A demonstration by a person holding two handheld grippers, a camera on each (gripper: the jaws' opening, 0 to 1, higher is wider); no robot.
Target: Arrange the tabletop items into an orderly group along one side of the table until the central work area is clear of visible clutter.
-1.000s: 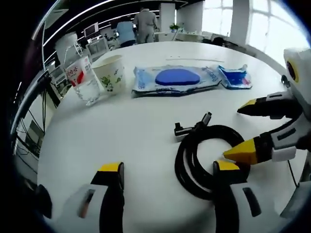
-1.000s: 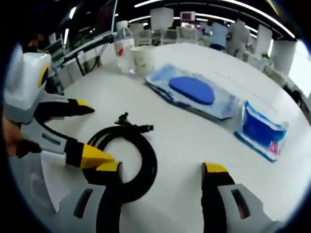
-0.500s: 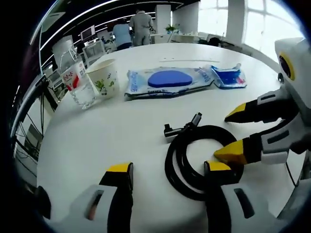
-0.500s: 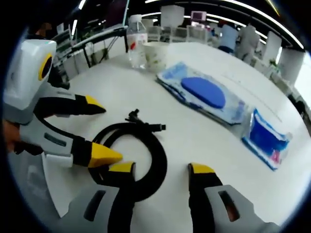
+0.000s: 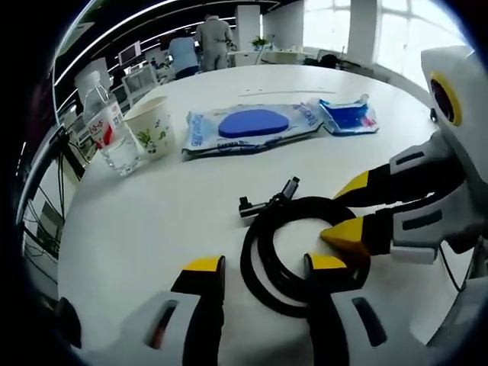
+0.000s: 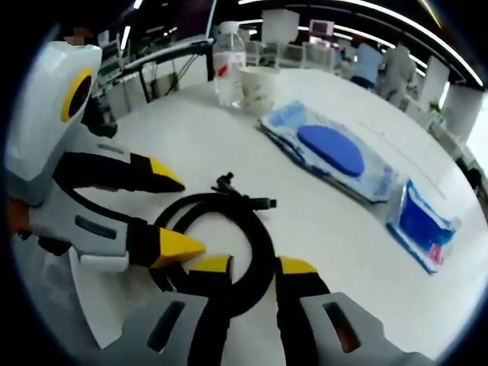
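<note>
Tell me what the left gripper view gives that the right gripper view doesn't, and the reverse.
Left gripper view: bright windows beyond the table, and the right gripper side-on, jaws straddling the black cable coil.
Right gripper view: a screen at the back, and the left gripper side-on, jaws apart across the coil.
Both: coil, water bottle, paper cup, wipes pack, blue pouch.

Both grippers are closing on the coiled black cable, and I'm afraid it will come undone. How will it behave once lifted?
The black cable shows no tie, so its loops will probably sag and loosen. The plug ends stick out free and may dangle. The right gripper straddles only one side of the coil, so the far side likely droops.
</note>
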